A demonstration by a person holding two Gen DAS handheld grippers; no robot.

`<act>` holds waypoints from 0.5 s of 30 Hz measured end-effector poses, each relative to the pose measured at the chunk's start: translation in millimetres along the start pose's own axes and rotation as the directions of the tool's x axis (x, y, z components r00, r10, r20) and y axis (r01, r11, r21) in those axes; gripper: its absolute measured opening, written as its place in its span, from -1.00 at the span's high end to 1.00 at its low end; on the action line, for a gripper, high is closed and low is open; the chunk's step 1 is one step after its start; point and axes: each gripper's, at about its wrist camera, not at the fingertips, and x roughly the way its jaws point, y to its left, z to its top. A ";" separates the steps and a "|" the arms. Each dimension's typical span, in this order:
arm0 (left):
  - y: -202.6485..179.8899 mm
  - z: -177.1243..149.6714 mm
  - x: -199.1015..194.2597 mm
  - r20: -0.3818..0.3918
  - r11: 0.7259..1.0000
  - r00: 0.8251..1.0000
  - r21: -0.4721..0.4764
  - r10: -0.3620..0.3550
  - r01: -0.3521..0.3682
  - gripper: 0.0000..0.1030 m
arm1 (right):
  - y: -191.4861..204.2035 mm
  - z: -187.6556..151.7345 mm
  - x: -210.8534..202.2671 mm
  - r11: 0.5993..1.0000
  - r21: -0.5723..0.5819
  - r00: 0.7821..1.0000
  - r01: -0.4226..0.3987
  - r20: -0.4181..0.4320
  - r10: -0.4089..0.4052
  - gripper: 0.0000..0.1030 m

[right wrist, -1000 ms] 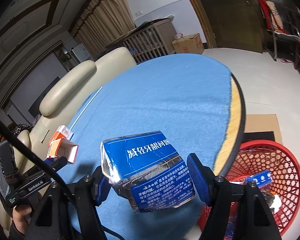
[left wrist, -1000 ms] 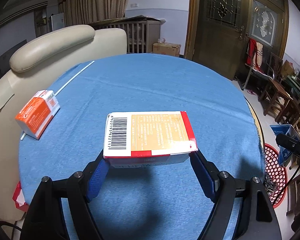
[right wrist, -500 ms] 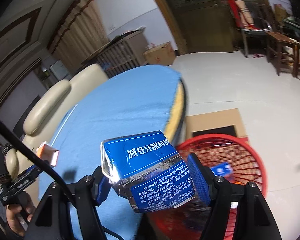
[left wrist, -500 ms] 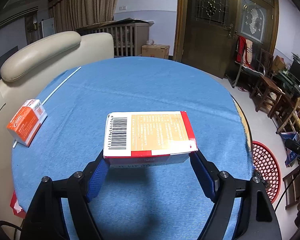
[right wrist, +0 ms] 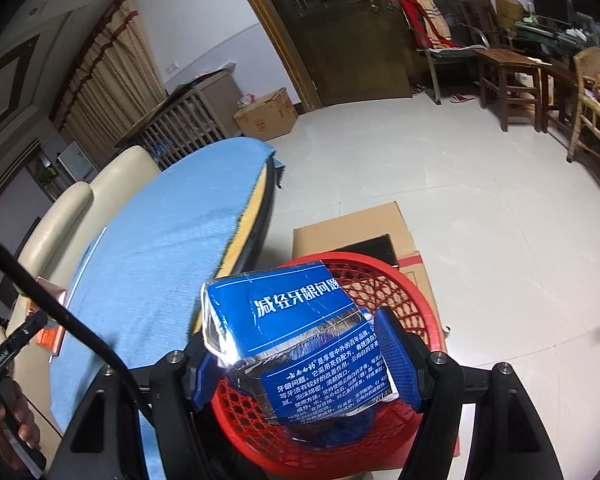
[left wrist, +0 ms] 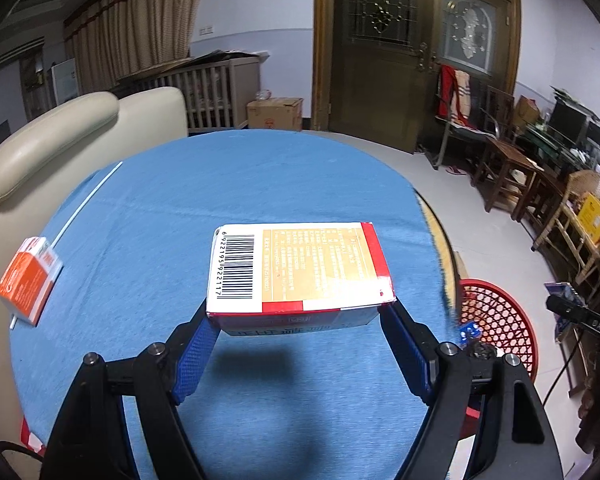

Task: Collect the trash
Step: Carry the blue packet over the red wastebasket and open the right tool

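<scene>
Our left tongs [left wrist: 300, 344] pinch a red-and-white carton [left wrist: 300, 268] by its two ends. Its top face carries a barcode numbered 6 922195 922117 and a tan panel of print too small for us to read. Our right tongs [right wrist: 296, 360] pinch a crumpled blue and silver toothpaste box [right wrist: 296, 336]. Its white heading reads 减轻牙龈问题, and the small text below opens with 牙龈问题.

On the blue-covered bench [left wrist: 228, 184], an orange box [left wrist: 28, 280] lies near the left edge, well apart from the carton we carry. A thin white stick [left wrist: 88, 200] runs along the cloth beyond it. The cloth between the orange box and the bench's right rim is bare. The rim curves off on the right, with its yellow underlay showing. Past it the red basket [right wrist: 416, 304] stands on the floor, partly on flattened cardboard [right wrist: 352, 232], with tiled floor open around it. A cream sofa [left wrist: 60, 136] presses against the far left side of the bench.

A second ago the blue box hung over the bench cloth, with the basket off to the right. Now it hangs over the basket's mouth, clear of the bench rim. In the left view the carton sits in the tongs as before. The orange box has slid further toward the frame's left edge, and the basket has come more fully into sight at the right.
</scene>
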 end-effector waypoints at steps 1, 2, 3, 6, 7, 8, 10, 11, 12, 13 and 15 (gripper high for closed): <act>-3.8 0.4 0.3 -0.001 1.000 1.000 0.007 -0.005 0.005 -0.58 | -3.1 0.0 0.6 1.000 0.003 1.000 0.002 -0.003 -0.002 -0.41; -7.3 0.8 0.6 -0.002 1.000 1.000 0.014 -0.010 0.010 -0.58 | -5.7 0.4 1.1 1.000 0.007 1.000 0.002 -0.004 -0.002 -0.41; -11.0 1.5 1.0 -0.003 1.000 1.000 0.021 -0.016 0.016 -0.58 | -6.7 -0.8 0.9 1.000 0.009 1.000 0.003 -0.004 -0.003 -0.41; -20.5 4.7 2.4 -0.005 0.999 1.000 0.039 -0.027 0.027 -0.58 | -11.1 -1.3 3.4 1.000 0.010 1.000 0.008 -0.009 -0.008 -0.41; -23.7 5.6 2.9 -0.005 0.999 1.000 0.044 -0.031 0.031 -0.58 | -11.8 -2.3 4.3 1.000 0.010 1.000 0.008 -0.011 -0.008 -0.41; -25.3 6.7 3.6 -0.006 0.998 0.999 0.049 -0.034 0.034 -0.58 | -12.4 -1.5 6.4 1.000 0.011 1.000 0.009 -0.015 -0.009 -0.41; -30.3 7.8 4.4 -0.006 0.997 0.999 0.060 -0.038 0.038 -0.58 | -15.2 -1.8 9.8 1.000 0.010 1.000 0.013 -0.021 -0.012 -0.41; -32.8 8.2 5.5 -0.009 0.997 0.999 0.065 -0.039 0.040 -0.58 | -16.5 -1.9 11.4 1.000 0.011 1.000 0.014 -0.025 -0.013 -0.41; -34.8 8.5 6.9 -0.012 0.997 0.999 0.068 -0.040 0.040 -0.58 | -17.0 -1.9 13.1 1.000 0.010 1.000 0.015 -0.027 -0.014 -0.41; -36.9 8.5 8.7 -0.016 0.997 0.999 0.073 -0.037 0.038 -0.58 | -17.5 -2.2 14.9 1.000 0.008 0.999 0.017 -0.031 -0.016 -0.41; -38.7 8.0 11.9 -0.024 0.997 0.999 0.076 -0.032 0.034 -0.58 | -18.0 -3.7 16.9 1.000 0.007 0.999 0.015 -0.038 -0.015 -0.41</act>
